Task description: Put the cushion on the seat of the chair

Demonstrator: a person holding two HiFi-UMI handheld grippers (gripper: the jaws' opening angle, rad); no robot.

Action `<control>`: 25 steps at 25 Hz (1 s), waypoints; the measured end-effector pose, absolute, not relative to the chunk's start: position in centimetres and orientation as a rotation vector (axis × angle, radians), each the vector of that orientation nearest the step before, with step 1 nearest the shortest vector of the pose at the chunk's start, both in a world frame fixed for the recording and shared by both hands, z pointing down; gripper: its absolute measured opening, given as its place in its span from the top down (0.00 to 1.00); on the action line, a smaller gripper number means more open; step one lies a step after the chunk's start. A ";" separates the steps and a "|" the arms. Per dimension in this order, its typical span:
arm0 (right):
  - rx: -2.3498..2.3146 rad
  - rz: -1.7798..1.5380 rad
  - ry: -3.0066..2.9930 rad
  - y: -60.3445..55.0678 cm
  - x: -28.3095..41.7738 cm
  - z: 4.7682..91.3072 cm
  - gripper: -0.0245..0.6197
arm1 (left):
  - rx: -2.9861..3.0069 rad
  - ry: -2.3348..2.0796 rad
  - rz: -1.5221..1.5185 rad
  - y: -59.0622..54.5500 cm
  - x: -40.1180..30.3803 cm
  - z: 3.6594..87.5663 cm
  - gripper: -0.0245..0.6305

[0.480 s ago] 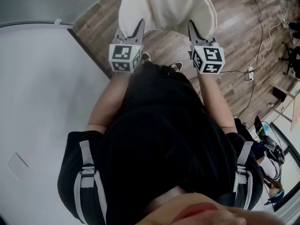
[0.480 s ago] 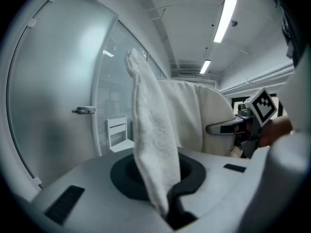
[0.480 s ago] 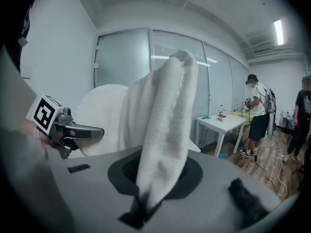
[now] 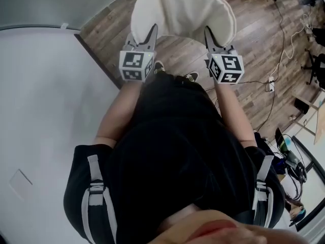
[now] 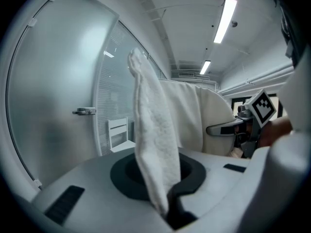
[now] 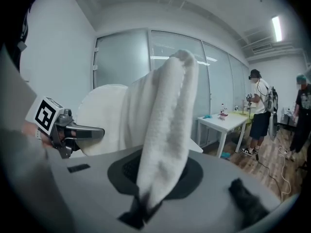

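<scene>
Head view showed the cream cushion [image 4: 183, 9] up in the air ahead of us, over the wood floor [image 4: 254, 39]. We held its near edge at two spots, our left gripper [image 4: 152, 30] and right gripper [image 4: 207, 32] each clamped on a fold. Bare floor lay open beyond. A white surface [image 4: 40, 111] stood close on our left and a white table [image 6: 228, 123] well off.

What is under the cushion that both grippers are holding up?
Around the cushion, the head view shows wood plank floor. The patch directly beneath is covered by the cushion itself, so what lies there cannot be seen.
</scene>
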State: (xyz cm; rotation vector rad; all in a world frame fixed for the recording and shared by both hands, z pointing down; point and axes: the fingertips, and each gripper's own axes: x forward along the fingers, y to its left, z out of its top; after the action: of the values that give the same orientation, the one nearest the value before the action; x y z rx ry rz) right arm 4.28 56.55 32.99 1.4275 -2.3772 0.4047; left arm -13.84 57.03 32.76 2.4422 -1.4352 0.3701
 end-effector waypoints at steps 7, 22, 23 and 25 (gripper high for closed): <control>1.433 0.388 -2.377 55.8 2.2 32.3 0.88 | 2.456 -1.417 0.352 56.1 -15.9 32.4 0.89; 1.491 0.368 -2.356 53.7 0.1 32.1 0.88 | 2.514 -1.368 0.334 53.4 -18.4 32.4 0.89; 1.491 0.370 -2.362 53.1 0.4 32.1 0.88 | 2.514 -1.371 0.335 52.9 -18.1 32.4 0.89; 1.488 0.376 -2.371 52.0 1.3 32.2 0.88 | 2.514 -1.377 0.342 51.8 -17.3 32.4 0.89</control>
State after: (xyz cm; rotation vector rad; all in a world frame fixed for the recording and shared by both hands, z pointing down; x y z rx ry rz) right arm 1.26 52.01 32.17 1.4885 -2.3712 0.3761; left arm -17.29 51.84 32.44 2.5138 -1.3768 0.3419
